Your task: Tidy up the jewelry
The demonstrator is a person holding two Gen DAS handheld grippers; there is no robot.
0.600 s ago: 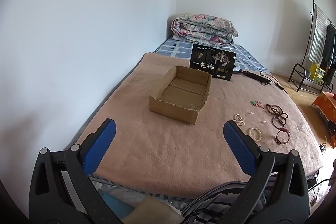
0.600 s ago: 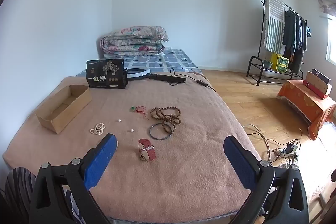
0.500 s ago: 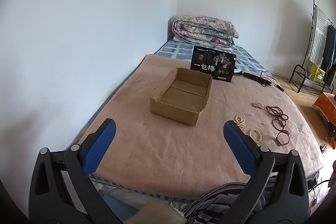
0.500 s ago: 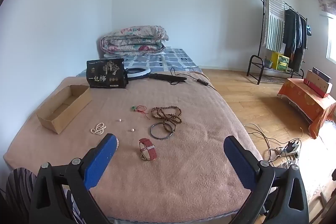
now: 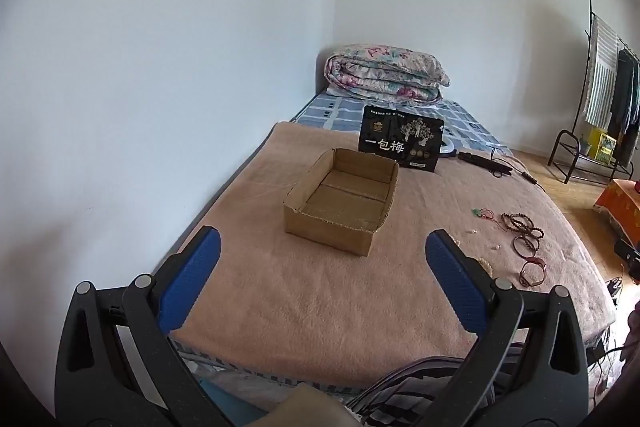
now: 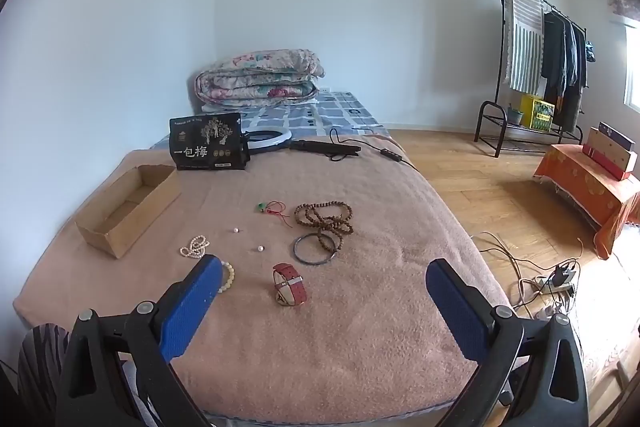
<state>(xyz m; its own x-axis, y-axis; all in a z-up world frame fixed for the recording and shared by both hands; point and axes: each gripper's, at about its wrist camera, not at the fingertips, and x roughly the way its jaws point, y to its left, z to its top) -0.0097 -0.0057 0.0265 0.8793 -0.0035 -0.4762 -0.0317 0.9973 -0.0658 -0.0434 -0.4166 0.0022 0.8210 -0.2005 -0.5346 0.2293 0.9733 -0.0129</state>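
Observation:
An open cardboard box [image 5: 341,202] sits empty on the pink blanket [image 5: 320,287]; it also shows in the right wrist view [image 6: 128,205]. Jewelry lies loose to its right: a red watch [image 6: 290,284], a dark bangle [image 6: 315,253], brown prayer beads [image 6: 325,217], a green pendant on red cord [image 6: 269,207], a pearl strand [image 6: 195,247], a cream bead bracelet [image 6: 227,277] and two loose pearls [image 6: 260,248]. My left gripper [image 5: 322,251] is open and empty, short of the box. My right gripper [image 6: 323,279] is open and empty, above the bed's near edge, short of the watch.
A black gift bag [image 6: 207,147] stands behind the box, with a ring light [image 6: 269,139] and a dark stand with cable [image 6: 326,147]. A folded quilt [image 6: 259,77] lies at the bed's head. A clothes rack [image 6: 538,67], an orange-covered bench [image 6: 590,183] and floor cables [image 6: 540,271] are right.
Both grippers have moved slightly forward toward the bed; the box and jewelry look a little nearer. Nothing was picked up or moved.

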